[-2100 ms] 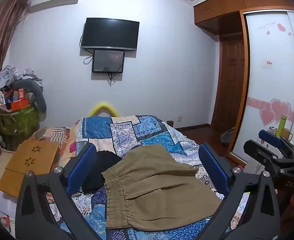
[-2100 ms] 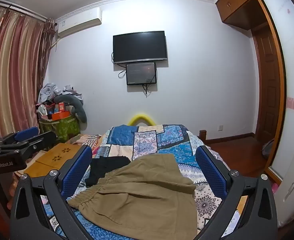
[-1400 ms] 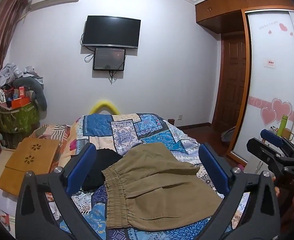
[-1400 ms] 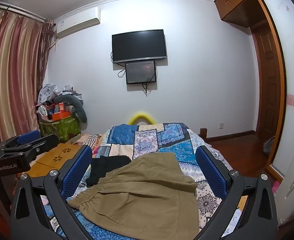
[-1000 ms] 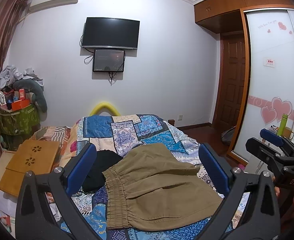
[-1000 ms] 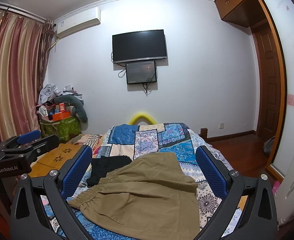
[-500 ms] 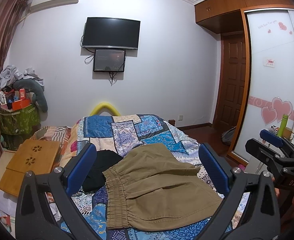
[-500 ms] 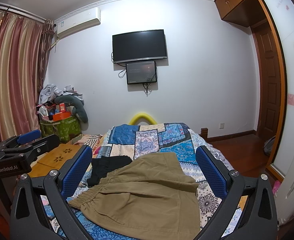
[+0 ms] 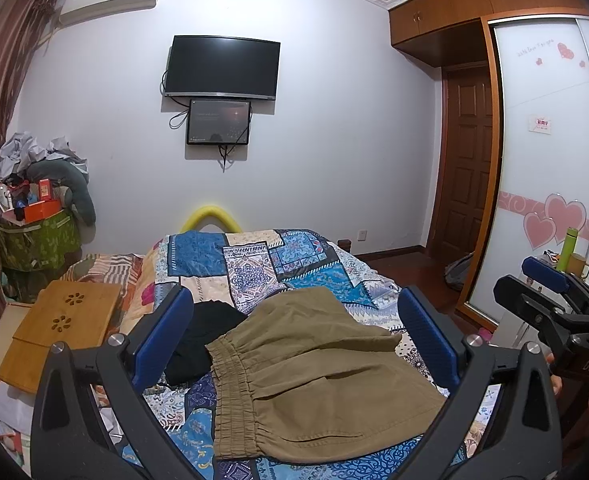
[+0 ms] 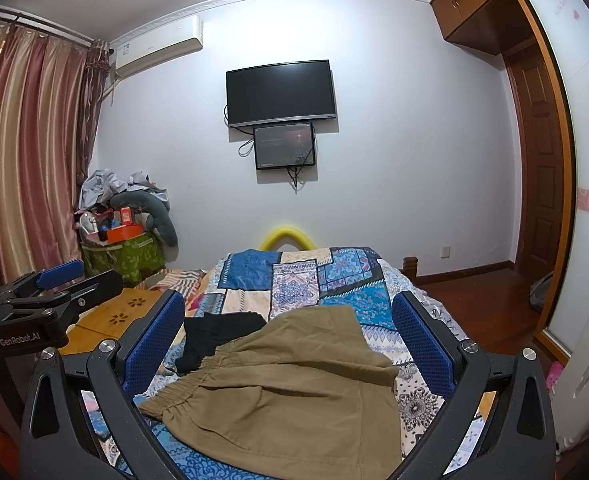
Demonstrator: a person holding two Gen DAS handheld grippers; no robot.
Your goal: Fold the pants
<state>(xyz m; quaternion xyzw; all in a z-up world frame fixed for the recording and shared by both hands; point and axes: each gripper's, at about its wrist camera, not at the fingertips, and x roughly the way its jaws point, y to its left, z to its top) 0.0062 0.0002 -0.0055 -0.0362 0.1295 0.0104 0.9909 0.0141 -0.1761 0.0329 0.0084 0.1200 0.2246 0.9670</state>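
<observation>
left wrist view: khaki elastic-waist cloth pants [image 9: 314,376] lie partly folded, lower centre of frame, on the blue patchwork-quilted bed [image 9: 254,256], within reach; left tool [image 9: 294,340] level above them, spread wide, empty | right wrist view: pants [image 10: 290,384] lower centre; right tool [image 10: 290,336] likewise wide, empty, hovering

1. Left gripper [image 9: 294,336] hangs above the bed [image 9: 254,264], blue-padded jaws spread wide, holding nothing;
2. Khaki pants [image 9: 314,376] lie folded on the patchwork quilt; black garment [image 9: 198,340] touches their waistband;
3. Right gripper [image 9: 554,300] at the right edge.
</observation>
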